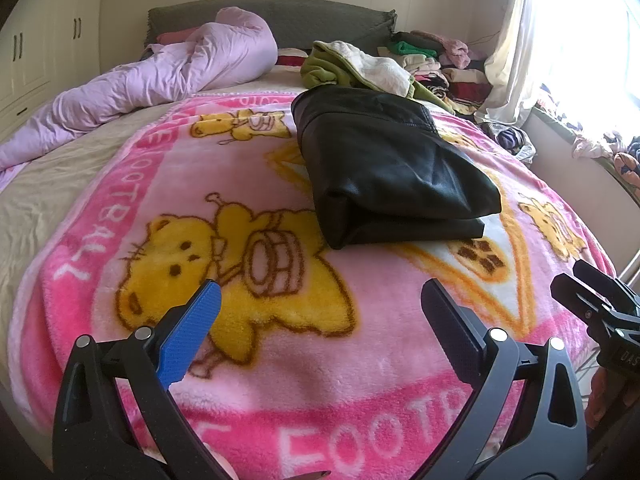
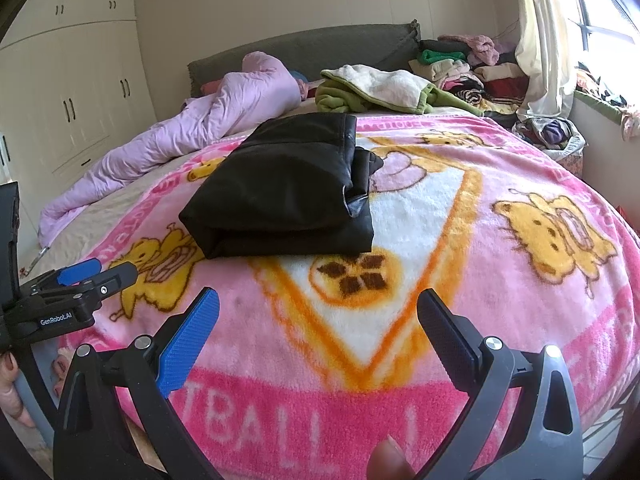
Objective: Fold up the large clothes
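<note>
Blue and black pads face each other across a wide gap on the left tongs (image 1: 320,300), which hold nothing and hover over the near part of the pink cartoon blanket (image 1: 360,360). The right tongs (image 2: 318,308) are spread just as wide, empty too, above the blanket's orange-edged white triangle (image 2: 400,240). Each pair shows at the edge of the other's view, side by side and apart. Beyond both, well clear of the fingers, the black leather garment (image 2: 280,188) lies folded into a thick rectangular bundle on the blanket, toward the middle of the bed. Behind it sits a green and cream fleece piece (image 2: 380,88), crumpled. A lilac duvet (image 1: 160,76) is bunched along the far left side, before the grey headboard (image 1: 300,20). Stacked clothes (image 2: 472,68) fill the far right corner beside the curtain (image 2: 548,60)
</note>
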A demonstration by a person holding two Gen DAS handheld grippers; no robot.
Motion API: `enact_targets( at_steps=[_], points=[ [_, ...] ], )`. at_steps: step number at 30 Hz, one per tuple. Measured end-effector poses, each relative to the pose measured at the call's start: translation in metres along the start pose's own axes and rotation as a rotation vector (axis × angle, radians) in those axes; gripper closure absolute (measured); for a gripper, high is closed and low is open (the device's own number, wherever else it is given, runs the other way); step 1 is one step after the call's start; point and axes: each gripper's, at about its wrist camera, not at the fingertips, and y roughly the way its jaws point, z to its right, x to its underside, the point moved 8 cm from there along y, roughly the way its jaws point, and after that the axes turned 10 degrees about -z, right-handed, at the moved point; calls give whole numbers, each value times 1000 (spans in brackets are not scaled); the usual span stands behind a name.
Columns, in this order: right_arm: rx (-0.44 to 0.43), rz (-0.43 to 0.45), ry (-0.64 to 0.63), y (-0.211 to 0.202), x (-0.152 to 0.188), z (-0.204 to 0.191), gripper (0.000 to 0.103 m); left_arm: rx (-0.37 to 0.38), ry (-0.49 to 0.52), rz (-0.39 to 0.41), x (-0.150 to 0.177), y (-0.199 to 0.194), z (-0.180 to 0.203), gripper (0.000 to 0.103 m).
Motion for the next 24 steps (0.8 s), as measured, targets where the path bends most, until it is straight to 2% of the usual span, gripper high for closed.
enact_targets(
  at_steps=[18,24],
  points=[
    [24,10,4,-4,1,2,4,-26,-7,-3,-1,1,-4,9],
    [28,6,79,-9,2,17,4,-42,-18,4,-2,-2,-9,9]
  ],
)
